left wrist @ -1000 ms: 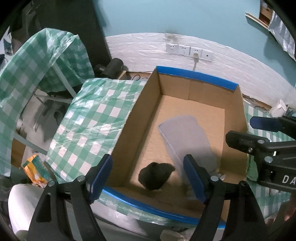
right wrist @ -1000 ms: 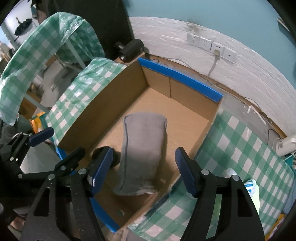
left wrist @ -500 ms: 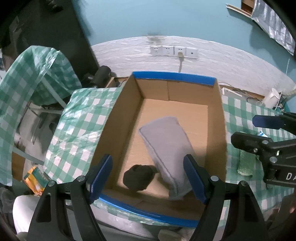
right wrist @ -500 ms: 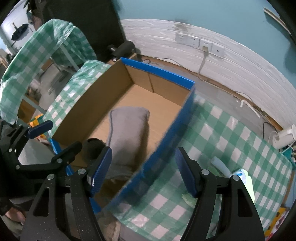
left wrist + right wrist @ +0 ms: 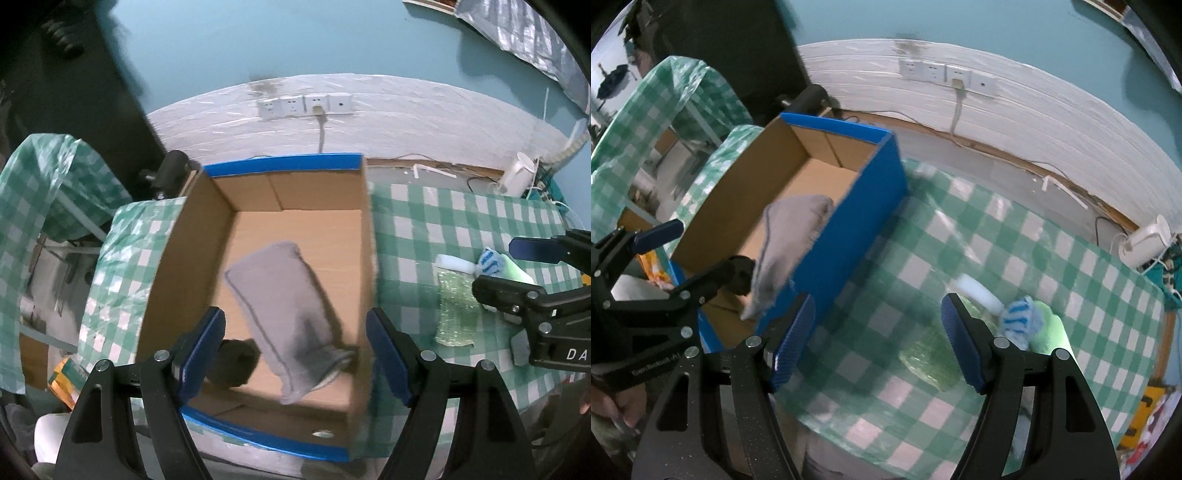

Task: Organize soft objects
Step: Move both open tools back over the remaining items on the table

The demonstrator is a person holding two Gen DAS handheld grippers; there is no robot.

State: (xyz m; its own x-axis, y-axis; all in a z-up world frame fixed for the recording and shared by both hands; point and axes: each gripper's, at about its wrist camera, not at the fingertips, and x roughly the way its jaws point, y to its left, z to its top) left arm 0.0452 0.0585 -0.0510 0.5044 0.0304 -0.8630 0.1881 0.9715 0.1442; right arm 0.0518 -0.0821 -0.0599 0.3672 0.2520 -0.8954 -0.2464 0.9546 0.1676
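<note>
Left wrist: black lump [image 5: 236,363] inside box [image 5: 177,266]; right wrist: hidden

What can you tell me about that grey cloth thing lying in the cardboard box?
The grey cloth looks like a soft, flat, pouch-like piece of knit or fleece fabric with a darker stitched seam along its edge. It lies limp and slanted on the floor of the cardboard box, one rounded end toward the middle and the other near the right wall. A small dark soft object sits close by its near end; whether they touch is unclear. Neither gripper holds it.
</note>
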